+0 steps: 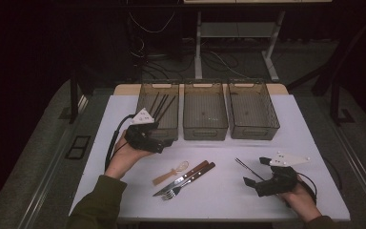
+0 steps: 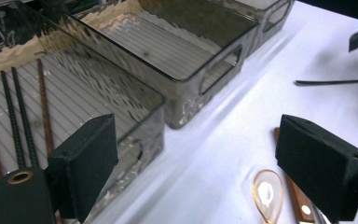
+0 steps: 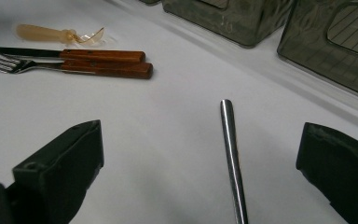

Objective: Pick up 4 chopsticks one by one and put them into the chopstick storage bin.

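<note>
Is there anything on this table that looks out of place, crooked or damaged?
Nothing looks damaged or spilled. The knife, fork and small spoon lie together on the table. One thin metal stick lies apart near the right gripper, while the other sticks are already in the left bin.

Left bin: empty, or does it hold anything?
Not empty. The left bin holds several chopsticks lying along its ribbed floor, dark and brown ones.

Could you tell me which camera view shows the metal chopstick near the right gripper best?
The right gripper view: the metal chopstick lies close up on the white table, between the right gripper's open jaws, untouched. The high view shows it small and dark; the left gripper view shows a distant sliver.
</note>
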Tool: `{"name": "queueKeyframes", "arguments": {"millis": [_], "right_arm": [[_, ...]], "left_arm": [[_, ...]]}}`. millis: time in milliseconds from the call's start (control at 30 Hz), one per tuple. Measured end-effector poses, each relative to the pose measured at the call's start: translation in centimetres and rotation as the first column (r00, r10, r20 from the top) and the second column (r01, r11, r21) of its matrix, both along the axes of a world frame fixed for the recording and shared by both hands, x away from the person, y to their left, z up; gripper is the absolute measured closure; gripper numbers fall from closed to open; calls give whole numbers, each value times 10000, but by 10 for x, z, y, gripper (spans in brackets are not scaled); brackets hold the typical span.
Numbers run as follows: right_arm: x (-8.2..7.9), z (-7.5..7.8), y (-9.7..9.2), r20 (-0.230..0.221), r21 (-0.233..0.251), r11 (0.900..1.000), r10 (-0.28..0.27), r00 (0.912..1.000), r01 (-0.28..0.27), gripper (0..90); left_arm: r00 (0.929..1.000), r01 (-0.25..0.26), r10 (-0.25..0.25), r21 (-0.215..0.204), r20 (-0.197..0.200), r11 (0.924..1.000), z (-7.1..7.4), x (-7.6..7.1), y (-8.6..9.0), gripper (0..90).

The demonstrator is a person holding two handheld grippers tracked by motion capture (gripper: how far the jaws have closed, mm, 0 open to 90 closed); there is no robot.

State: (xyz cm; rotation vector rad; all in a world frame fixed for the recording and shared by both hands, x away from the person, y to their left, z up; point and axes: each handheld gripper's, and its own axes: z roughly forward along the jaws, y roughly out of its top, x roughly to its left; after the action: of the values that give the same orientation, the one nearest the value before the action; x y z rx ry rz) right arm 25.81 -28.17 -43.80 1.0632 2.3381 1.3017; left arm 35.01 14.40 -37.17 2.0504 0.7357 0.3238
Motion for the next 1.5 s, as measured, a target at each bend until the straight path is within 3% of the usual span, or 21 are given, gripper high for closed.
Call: {"name": "queueKeyframes", "arguments": {"millis": [467, 867, 1267, 1500], "right_arm": [[0, 0, 0, 0, -12, 10000, 10, 10000, -10, 9], [-1, 0, 1, 26, -11, 10000, 33, 10000, -33, 9], [-1, 1, 2, 14, -67, 10000, -2, 10000, 2, 9], [-1, 1, 2, 41, -94, 9999, 36, 10000, -36, 9]], "left_arm": [[9994, 328, -329, 58, 139, 9994, -18, -34, 0, 141], [9988, 478, -471, 508, -139, 9976, -42, -59, 0, 170], [9941, 635, -526, 1155, -951, 9913, -62, -66, -2, 372], [9906, 915, -720, 1725, -1163, 9807, -65, -67, -4, 483]]}}
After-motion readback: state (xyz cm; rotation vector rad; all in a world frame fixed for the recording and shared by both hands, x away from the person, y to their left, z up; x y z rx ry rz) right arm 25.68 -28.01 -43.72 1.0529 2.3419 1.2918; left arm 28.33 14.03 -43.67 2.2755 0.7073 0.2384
